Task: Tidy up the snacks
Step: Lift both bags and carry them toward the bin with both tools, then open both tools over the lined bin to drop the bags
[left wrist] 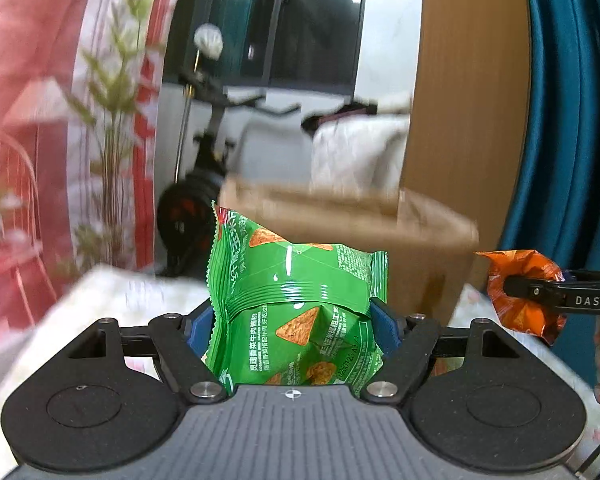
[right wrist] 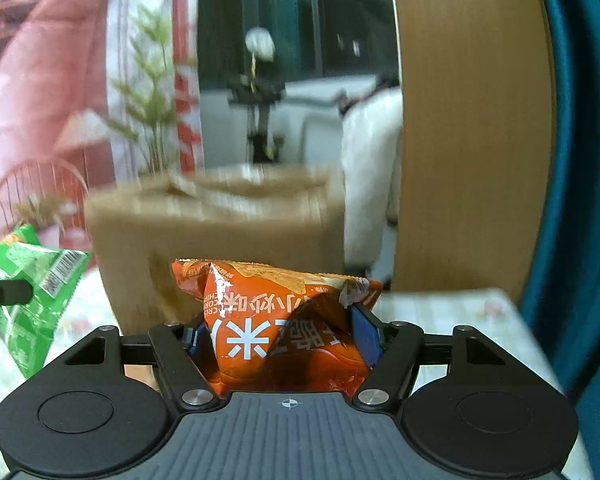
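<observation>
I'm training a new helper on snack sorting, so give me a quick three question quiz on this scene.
1. True or false: the left tool is empty.
2. Which bag does the right tool grip: A green, B orange, C blue?
3. What brown container stands ahead of both tools?

Key:
1. False; it is shut on the green snack bag.
2. B, the orange snack bag.
3. A blurred brown paper bag, standing on the table.
</observation>
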